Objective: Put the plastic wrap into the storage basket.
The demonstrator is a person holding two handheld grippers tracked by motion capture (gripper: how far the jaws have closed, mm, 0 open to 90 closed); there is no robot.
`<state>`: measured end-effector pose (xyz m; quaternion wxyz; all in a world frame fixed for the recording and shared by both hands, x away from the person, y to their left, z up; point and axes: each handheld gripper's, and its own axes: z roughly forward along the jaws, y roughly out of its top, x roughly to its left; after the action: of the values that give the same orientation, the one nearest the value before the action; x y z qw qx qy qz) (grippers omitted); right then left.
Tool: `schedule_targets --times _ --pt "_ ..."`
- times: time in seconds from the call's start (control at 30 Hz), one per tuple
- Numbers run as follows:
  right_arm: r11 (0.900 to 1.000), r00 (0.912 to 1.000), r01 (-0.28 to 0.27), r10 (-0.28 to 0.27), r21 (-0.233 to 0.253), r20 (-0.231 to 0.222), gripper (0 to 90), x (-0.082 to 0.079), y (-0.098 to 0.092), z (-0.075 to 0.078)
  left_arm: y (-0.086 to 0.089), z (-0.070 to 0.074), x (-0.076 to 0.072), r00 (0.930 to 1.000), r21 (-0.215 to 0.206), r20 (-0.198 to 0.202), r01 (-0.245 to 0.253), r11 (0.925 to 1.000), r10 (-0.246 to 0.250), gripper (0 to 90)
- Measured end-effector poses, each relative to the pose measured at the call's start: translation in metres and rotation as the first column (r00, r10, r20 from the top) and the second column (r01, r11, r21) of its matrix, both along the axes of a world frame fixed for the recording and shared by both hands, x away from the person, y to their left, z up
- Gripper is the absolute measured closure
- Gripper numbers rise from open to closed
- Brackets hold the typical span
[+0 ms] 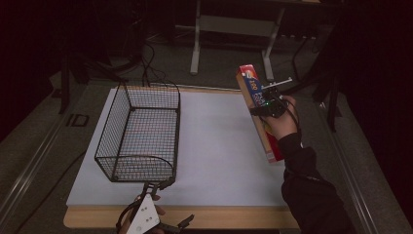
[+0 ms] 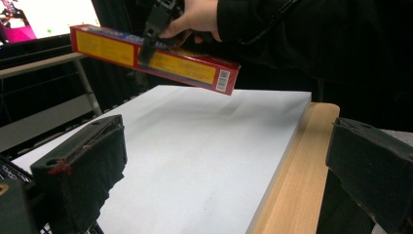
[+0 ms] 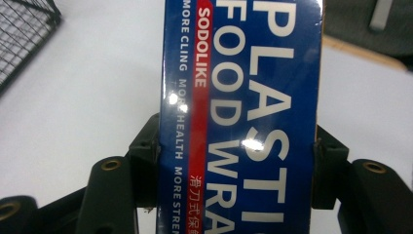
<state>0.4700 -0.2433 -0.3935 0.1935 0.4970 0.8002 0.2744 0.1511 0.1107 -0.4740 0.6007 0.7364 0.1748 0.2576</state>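
There is one wire basket (image 1: 139, 134), one long box of plastic food wrap (image 1: 258, 114), and one white board (image 1: 219, 156) lying on the one wooden table (image 1: 234, 218). Two tongs are in use, the left tongs (image 1: 152, 187) and the right tongs (image 3: 237, 156).

Wire basket (image 1: 139, 134) set on left part of white board (image 1: 219, 146); long box (image 1: 258, 112) held above board's right edge by right gripper (image 1: 268, 102); left gripper (image 1: 151, 195) positioned just before basket's near end.

Dim room with dark vignetted corners, a bright white mat (image 1: 219, 146), glare spots on the glossy box (image 3: 243, 122)
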Motion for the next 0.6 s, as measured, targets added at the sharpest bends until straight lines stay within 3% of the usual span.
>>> schedule_targets --times 0.33,0.6 --pt "0.998 0.9984 -0.032 0.029 0.048 0.047 39.7 -0.007 0.012 0.018 0.0 0.0 0.0 1.0 0.0 0.0 0.0 1.0 0.0 1.8" --pt "0.994 0.9935 -0.079 0.073 0.076 0.087 39.7 -0.016 0.037 0.037 -0.001 0.0 0.0 1.0 0.002 0.001 0.0 1.0 0.0 1.8"
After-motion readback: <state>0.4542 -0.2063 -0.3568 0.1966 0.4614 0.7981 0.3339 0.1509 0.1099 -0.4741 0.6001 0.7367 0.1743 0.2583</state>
